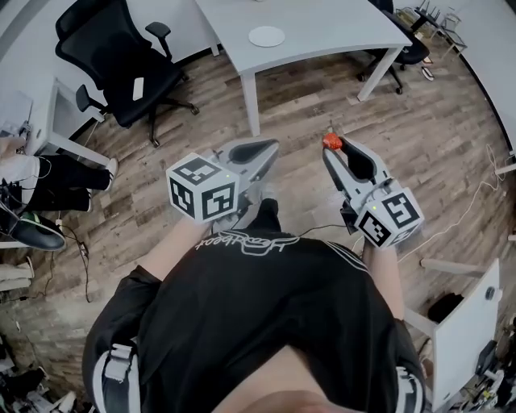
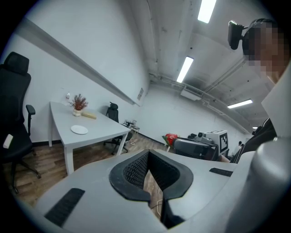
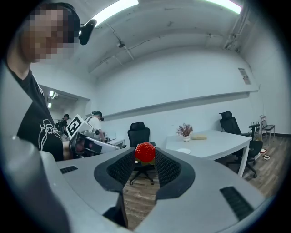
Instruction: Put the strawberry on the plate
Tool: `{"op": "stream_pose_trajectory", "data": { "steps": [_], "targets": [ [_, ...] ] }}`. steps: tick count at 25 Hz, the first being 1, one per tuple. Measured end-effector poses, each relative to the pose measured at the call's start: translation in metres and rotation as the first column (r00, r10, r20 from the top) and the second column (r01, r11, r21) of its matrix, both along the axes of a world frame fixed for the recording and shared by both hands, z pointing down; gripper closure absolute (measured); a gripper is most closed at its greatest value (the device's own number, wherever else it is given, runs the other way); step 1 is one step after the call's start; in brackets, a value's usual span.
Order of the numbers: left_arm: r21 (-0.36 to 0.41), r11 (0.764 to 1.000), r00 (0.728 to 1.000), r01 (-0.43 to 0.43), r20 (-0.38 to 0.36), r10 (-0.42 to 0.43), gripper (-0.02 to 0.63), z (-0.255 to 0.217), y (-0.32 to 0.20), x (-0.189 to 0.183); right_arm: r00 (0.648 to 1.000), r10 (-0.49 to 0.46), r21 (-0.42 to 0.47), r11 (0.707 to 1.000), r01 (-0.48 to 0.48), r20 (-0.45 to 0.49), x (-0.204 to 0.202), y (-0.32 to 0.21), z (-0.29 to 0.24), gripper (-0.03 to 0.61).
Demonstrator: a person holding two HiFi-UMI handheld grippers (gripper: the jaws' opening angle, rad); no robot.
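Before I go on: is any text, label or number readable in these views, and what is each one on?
"Hea...": white script on the black shirt; it seems to begin this way, and the rest is too looped to read.
Marker cubes: black-and-white square patterns only, no words or numbers.
Wall sign: too small to read.
Nothing else is legible.

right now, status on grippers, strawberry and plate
Left gripper shut, empty. Right gripper shut on strawberry at jaw tips. Plate bare on table ahead, nothing seen blocking.
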State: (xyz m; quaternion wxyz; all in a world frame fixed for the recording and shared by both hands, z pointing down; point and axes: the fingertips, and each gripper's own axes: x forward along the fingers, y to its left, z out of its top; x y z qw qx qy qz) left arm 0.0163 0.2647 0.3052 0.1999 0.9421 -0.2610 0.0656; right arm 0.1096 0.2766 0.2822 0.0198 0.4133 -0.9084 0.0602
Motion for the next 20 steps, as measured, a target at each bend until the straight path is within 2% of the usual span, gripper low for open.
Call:
{"op": "stream_pose_trajectory", "data": {
  "steps": [13,20],
  "targets": [
    [-0.073,0.995,0.998,0.067,-0.004,-0.068,0.606,0.007,-0.217,-0.024,0.998,-0.066,-0.085,0.994,0.064,-0.015,-0.025,-0.218,0.010,0.451],
    [-0.059,0.993,0.995,0.100,0.004,-0.100,0.606,0.001,-0.314,-0.038,0.995,-0.100,-0.081,0.992,0.099,-0.009,-0.041,-0.317,0.006,0.451]
  ]
}}
